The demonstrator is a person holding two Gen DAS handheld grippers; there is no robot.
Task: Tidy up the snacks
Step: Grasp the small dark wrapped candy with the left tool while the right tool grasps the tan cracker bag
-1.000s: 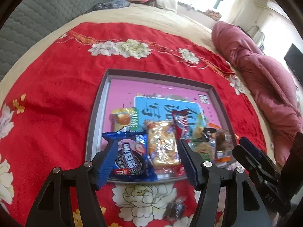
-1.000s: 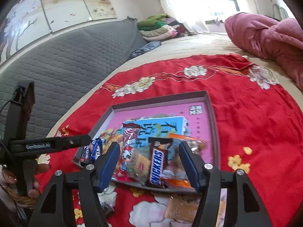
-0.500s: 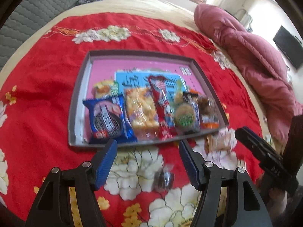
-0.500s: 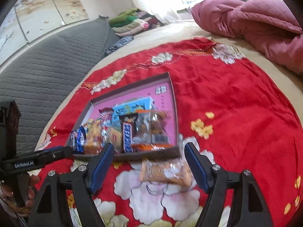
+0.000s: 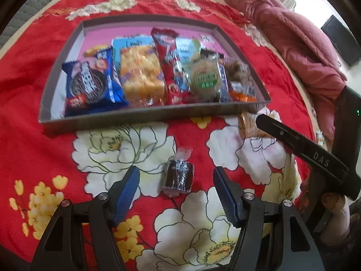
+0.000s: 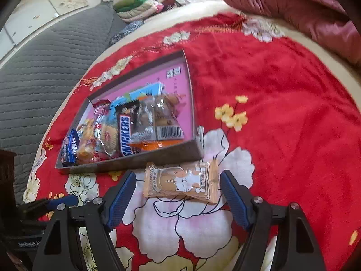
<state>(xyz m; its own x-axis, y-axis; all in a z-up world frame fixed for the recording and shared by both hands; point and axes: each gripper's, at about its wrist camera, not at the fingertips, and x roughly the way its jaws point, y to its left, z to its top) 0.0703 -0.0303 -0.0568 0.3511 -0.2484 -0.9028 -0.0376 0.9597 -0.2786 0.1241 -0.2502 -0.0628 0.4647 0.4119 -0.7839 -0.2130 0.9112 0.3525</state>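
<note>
A grey tray [image 5: 158,114] [image 6: 135,160] with a pink floor lies on the red floral blanket, packed with a blue cookie packet [image 5: 90,83], a yellow cracker packet [image 5: 140,72], a Snickers bar [image 6: 125,133] and other snacks. In front of the tray lies a small dark wrapped cake [image 5: 178,177]. My left gripper [image 5: 176,172] is open around it, with both pads apart from it. An orange cat-print packet [image 6: 180,181] lies at the tray's near right corner. My right gripper [image 6: 178,176] straddles it, open and wide, pads beside its ends without pressing.
A pink quilt [image 5: 293,36] [image 6: 293,2] is heaped at the far right of the bed. A grey quilted headboard [image 6: 45,67] runs along the left, with folded clothes [image 6: 140,4] behind it. A hand [image 5: 334,210] holds the right gripper's body [image 5: 315,158] at the right edge.
Both grippers have drawn back from the tray, sunk and tipped downward. The left now frames the dark cake. The right jaws have widened and now frame the orange packet.
</note>
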